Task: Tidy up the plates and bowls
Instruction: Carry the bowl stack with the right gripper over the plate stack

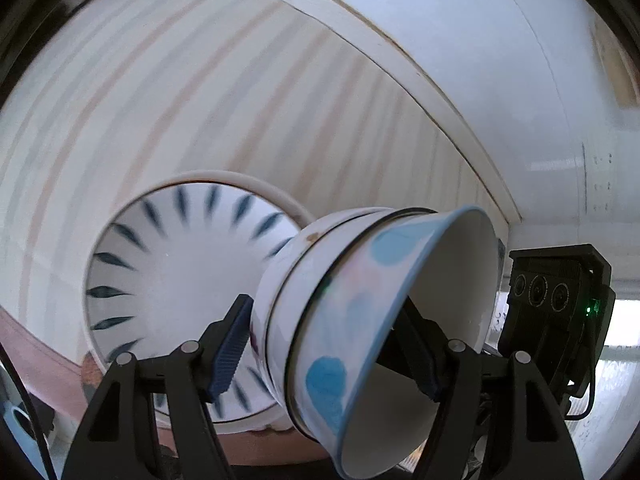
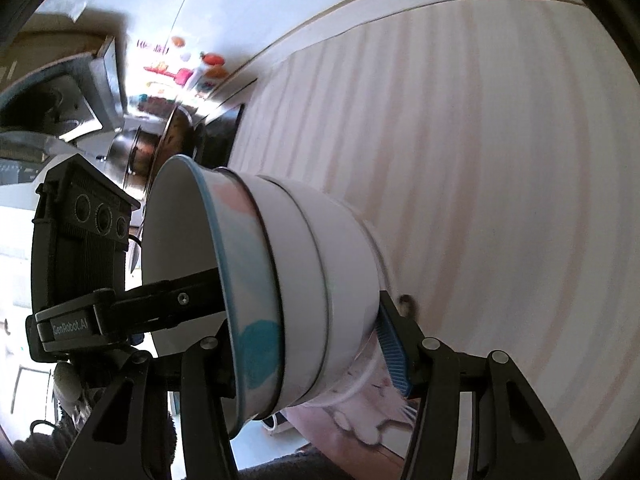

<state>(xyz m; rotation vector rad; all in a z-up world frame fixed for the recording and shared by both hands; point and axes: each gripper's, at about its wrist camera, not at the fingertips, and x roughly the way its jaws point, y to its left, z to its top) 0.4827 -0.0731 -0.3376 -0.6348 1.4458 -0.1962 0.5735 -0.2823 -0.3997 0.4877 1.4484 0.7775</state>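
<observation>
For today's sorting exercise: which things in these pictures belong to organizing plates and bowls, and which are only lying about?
Belong to the job:
- stack of nested bowls, held between both tools
- bowl with dark blue petal marks
- left tool, right tool

Just lying about:
- striped tablecloth
- fridge magnets

Striped cloth (image 1: 240, 92) covers a table beside a white wall (image 1: 460, 40).

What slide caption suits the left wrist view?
Both grippers hold a tilted bowl stack above a leaf-patterned bowl on the striped cloth.
</observation>
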